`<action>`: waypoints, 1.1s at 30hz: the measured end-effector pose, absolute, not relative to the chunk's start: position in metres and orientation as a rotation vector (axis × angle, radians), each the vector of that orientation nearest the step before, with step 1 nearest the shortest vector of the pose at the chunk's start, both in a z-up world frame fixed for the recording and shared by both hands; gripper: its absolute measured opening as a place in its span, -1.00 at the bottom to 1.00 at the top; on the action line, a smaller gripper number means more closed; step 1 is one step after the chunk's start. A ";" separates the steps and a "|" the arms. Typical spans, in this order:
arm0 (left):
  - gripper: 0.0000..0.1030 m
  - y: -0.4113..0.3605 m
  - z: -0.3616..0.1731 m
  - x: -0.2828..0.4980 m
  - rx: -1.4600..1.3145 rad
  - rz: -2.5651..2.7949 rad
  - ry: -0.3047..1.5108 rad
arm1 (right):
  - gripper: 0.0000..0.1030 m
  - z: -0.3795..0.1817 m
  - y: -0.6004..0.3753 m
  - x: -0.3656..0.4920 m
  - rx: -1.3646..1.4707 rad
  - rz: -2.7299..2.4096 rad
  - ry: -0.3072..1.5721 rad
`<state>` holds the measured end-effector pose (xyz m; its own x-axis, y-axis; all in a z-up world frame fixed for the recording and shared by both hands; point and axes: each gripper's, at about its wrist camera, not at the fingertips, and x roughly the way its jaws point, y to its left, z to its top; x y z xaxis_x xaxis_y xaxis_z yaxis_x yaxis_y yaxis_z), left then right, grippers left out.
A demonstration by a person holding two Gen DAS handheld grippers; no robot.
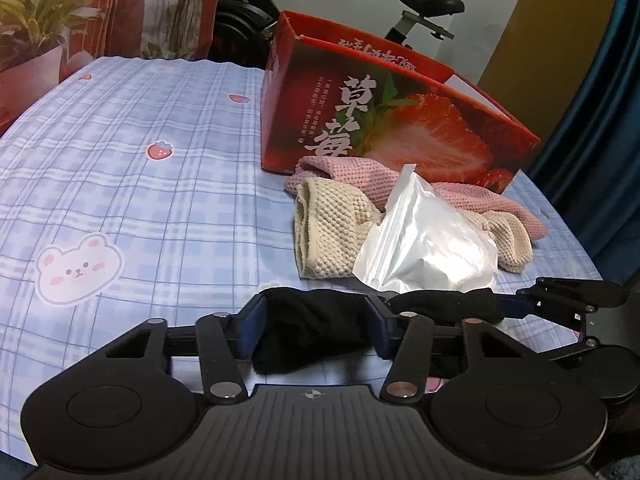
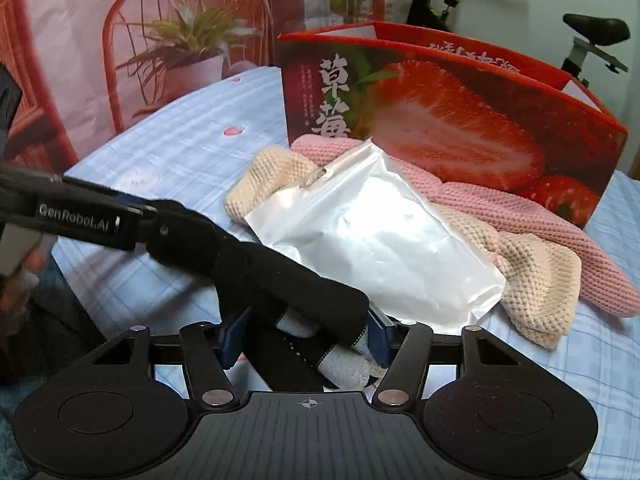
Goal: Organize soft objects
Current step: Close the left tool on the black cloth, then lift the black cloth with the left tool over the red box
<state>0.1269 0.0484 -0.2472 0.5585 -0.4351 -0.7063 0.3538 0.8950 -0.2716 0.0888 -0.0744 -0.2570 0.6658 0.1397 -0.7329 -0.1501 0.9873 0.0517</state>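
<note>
Left wrist: black sock stretched between both tongs, each clenched on it.

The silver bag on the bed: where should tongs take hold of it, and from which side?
Grip the flat sealed top edge of the silver bag, which sticks up toward the strawberry box. Come from above: that strip is thin and free, while the body is puffy and rests on the beige cloth.
</note>
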 end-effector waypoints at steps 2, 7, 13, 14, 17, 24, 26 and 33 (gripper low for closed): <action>-0.04 0.050 -0.247 0.127 -0.109 -0.467 0.860 | -0.11 -0.257 -0.075 0.088 -0.018 0.159 0.825; -0.34 0.044 -0.245 0.123 -0.076 -0.486 0.842 | -0.50 -0.256 -0.081 0.087 -0.003 0.154 0.823; -0.42 0.046 -0.242 0.124 -0.092 -0.483 0.821 | -0.71 -0.250 -0.083 0.086 0.029 0.181 0.806; -0.43 0.047 -0.241 0.124 -0.100 -0.483 0.816 | -0.72 -0.248 -0.084 0.086 0.040 0.184 0.796; -0.43 0.045 -0.234 0.124 -0.095 -0.494 0.794 | -0.72 -0.239 -0.087 0.084 0.066 0.190 0.751; -0.43 0.037 -0.210 0.133 -0.087 -0.511 0.737 | -0.72 -0.222 -0.098 0.086 0.103 0.168 0.675; -0.43 0.035 -0.203 0.136 -0.095 -0.516 0.724 | -0.72 -0.217 -0.101 0.087 0.103 0.163 0.654; -0.42 0.022 -0.178 0.146 -0.094 -0.542 0.668 | -0.72 -0.197 -0.114 0.090 0.119 0.130 0.584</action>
